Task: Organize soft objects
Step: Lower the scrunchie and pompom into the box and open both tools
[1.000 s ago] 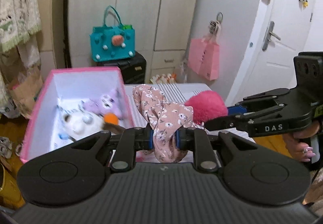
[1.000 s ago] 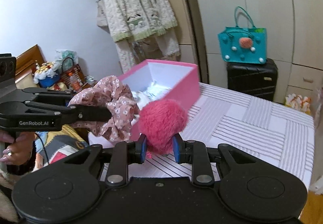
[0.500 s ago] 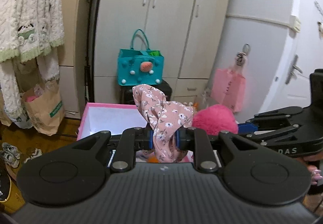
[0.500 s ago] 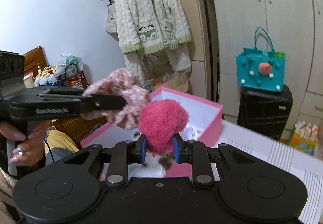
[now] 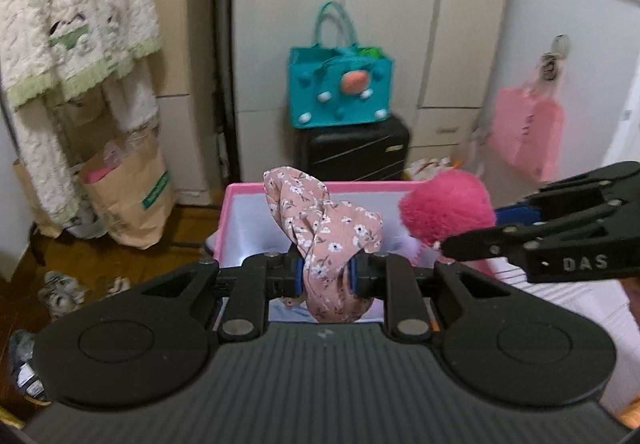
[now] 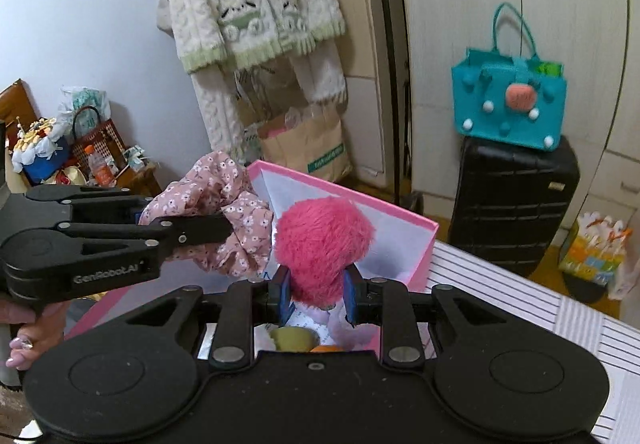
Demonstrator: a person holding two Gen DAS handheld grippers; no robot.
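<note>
Only the right wrist view shows toys (image 6: 298, 338) (blurred) inside the pink box (image 6: 424, 256).

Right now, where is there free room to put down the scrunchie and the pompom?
The pink box has bare white floor along its far wall, beyond the pink pompom. Its near end is crowded with plush toys. The striped surface, right of the box, is bare too. The floral scrunchie hangs over the box.

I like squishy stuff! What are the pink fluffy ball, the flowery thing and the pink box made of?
The pink fluffy ball looks like fuzzy fake fur: fine hairs stick out all around. The flowery thing looks like thin woven cloth, gathered into soft folds, with a printed flower pattern, matte. The pink box looks like stiff cardboard or paper board: straight thin walls, smooth white inside, though that is hard to be sure of.
</note>
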